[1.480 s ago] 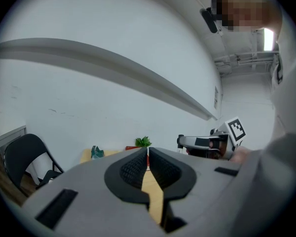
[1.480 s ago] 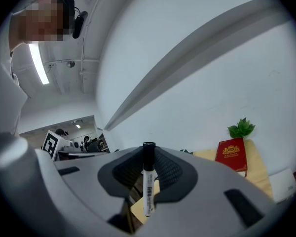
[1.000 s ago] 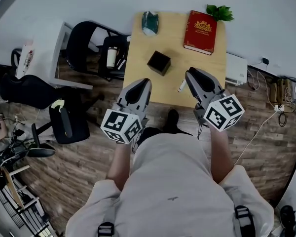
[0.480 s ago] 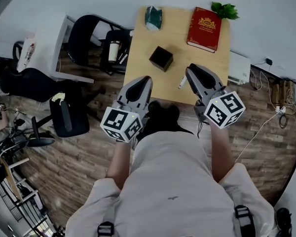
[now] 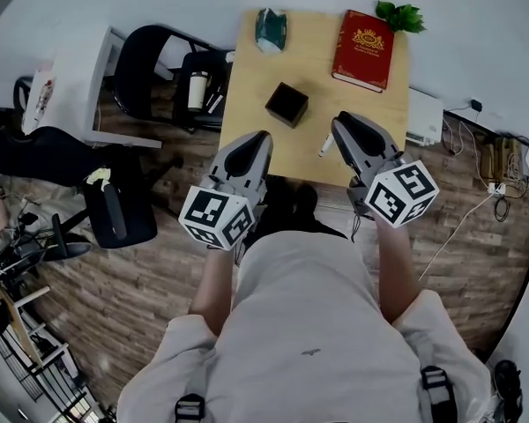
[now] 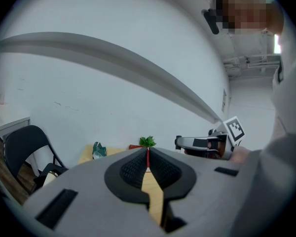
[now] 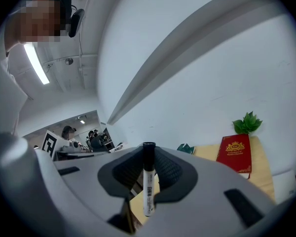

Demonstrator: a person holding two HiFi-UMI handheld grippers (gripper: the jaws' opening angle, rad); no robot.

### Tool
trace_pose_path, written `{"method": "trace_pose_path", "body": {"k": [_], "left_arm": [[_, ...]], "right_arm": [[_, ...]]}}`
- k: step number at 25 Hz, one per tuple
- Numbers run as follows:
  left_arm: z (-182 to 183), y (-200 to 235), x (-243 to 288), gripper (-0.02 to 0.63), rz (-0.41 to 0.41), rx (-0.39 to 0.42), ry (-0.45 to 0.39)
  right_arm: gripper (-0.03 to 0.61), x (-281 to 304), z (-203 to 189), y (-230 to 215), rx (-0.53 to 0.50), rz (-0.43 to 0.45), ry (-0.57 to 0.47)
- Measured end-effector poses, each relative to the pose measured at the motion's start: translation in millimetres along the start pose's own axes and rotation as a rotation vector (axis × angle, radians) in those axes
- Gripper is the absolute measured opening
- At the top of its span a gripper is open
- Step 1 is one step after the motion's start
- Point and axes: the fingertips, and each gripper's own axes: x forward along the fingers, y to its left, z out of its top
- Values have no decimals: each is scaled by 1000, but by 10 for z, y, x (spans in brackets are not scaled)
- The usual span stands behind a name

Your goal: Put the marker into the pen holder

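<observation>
- Fingers [image 7: 167, 171] of the right gripper [image 5: 337, 137] pinch a slim white marker [image 7: 148, 186] (black-capped) above the pale wooden surface [image 5: 260, 69].
- Left gripper [image 5: 254, 148]: ribbed fingers pressed together, empty.
- Boxy black pen holder [image 5: 286, 104] stands mid-surface.

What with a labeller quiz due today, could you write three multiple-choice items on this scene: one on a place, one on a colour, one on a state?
1. Where is the pen holder? A: on the table. B: on a shelf. C: in a drawer.
2. What colour is the book? A: blue. B: red. C: white.
3. The marker is: A: lying flat. B: in the pen holder. C: clamped in the right gripper.

Key:
1. A, since the head view shows it standing on the wooden top.
2. B, since its cover is red with gold print.
3. C, since the right gripper view shows the jaws shut on it.
</observation>
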Motion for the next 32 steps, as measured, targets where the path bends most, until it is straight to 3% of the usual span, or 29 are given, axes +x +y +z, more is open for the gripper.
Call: {"method": "trace_pose_path", "body": {"k": [16, 32], "left_arm": [[125, 569, 283, 14, -91, 25, 55], [38, 971, 496, 14, -233, 3, 103]], "right_arm": [[66, 594, 130, -119, 14, -97, 14], [66, 1097, -26, -168, 12, -200, 44]]}}
